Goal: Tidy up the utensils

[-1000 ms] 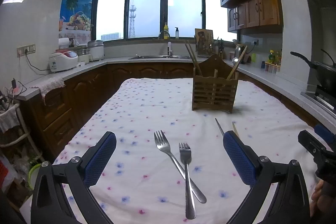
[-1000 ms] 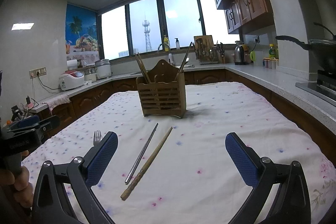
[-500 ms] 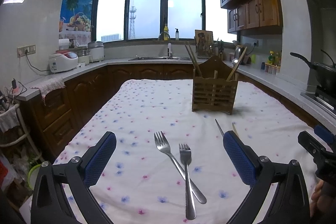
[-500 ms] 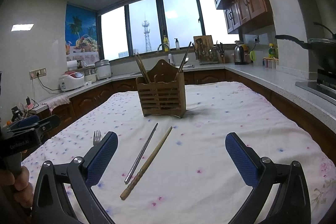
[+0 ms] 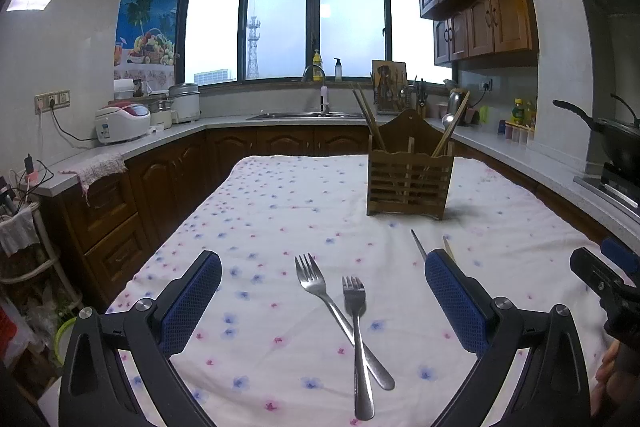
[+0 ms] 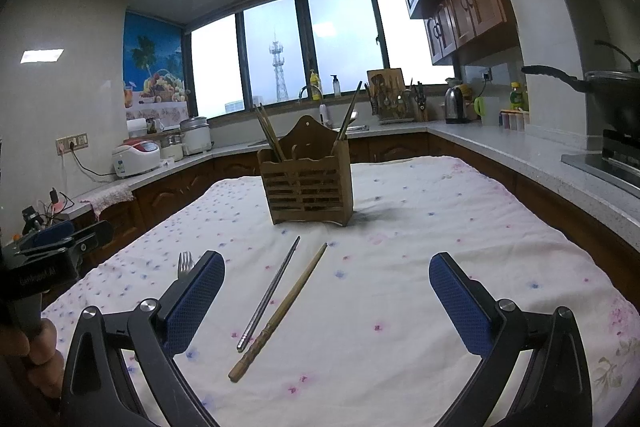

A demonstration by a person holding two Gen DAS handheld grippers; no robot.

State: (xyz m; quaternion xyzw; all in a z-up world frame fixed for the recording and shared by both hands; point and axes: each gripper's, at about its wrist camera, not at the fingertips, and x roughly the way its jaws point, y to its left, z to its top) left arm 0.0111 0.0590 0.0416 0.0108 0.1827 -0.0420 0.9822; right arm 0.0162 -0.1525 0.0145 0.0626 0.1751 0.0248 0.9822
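Observation:
Two metal forks [image 5: 356, 327] lie crossed on the flowered tablecloth, between the fingers of my open, empty left gripper [image 5: 322, 303]. A metal chopstick [image 6: 270, 291] and a wooden chopstick [image 6: 280, 311] lie side by side in front of my open, empty right gripper [image 6: 326, 301], nearer its left finger. A wooden utensil holder [image 5: 408, 183] stands upright further back with several chopsticks in it; it also shows in the right wrist view [image 6: 308, 183]. One fork's tines [image 6: 185, 263] peek beside the right gripper's left finger.
The table [image 6: 460, 211] is covered by a white flowered cloth. Counters run around the room with a rice cooker [image 5: 122, 123], sink [image 5: 304, 115], kettle [image 6: 454, 105] and a wok [image 5: 620, 143] on the stove at right. The other gripper shows at each view's edge.

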